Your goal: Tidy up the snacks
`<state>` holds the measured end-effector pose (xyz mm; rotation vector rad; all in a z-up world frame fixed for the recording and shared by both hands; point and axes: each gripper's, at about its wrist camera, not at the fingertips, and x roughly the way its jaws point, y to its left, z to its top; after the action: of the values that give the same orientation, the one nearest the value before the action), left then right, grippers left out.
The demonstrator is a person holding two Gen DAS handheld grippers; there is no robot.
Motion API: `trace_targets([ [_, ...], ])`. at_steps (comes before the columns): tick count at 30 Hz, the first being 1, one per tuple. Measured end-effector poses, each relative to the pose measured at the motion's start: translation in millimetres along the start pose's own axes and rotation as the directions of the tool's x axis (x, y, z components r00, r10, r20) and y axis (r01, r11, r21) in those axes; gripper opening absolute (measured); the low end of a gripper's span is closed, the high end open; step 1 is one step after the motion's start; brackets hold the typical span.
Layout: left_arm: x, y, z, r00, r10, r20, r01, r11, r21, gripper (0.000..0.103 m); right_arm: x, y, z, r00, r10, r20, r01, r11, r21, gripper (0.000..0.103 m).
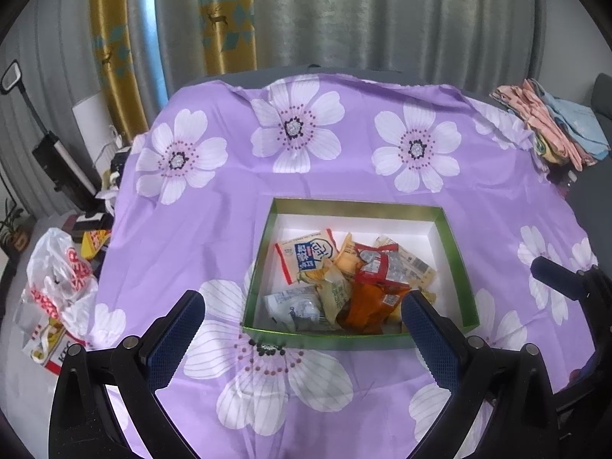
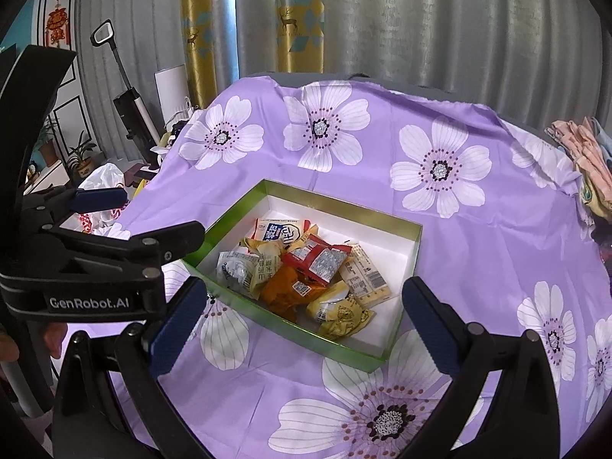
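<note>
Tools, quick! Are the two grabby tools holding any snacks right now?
Left tool: open, holding nothing, above the near edge of the green box.
Right tool: open, holding nothing.

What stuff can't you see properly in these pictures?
- Snack packets: the print is too small to read in both views.
- Green box: left wrist view, the near right corner is behind a finger pad.
- Folded clothes: right wrist view, cut off by the edge.

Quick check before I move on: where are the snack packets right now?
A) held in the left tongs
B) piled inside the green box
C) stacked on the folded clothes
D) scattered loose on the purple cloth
B: the snack packets lie heaped inside the green box, and both tongs are open and empty.
</note>
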<state>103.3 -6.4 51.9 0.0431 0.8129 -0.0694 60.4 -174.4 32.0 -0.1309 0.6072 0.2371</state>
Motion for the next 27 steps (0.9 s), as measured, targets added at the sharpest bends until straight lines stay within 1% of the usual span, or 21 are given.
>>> trace_targets([
  [27, -24.8, 5.9, -3.8, 0.999, 0.022, 0.028, -0.022, 1.000, 0.012, 0.102, -25.7, -2.7, 3.3, 0.999, -0.040, 0.029, 0.040, 0.999, 0.004, 0.103],
])
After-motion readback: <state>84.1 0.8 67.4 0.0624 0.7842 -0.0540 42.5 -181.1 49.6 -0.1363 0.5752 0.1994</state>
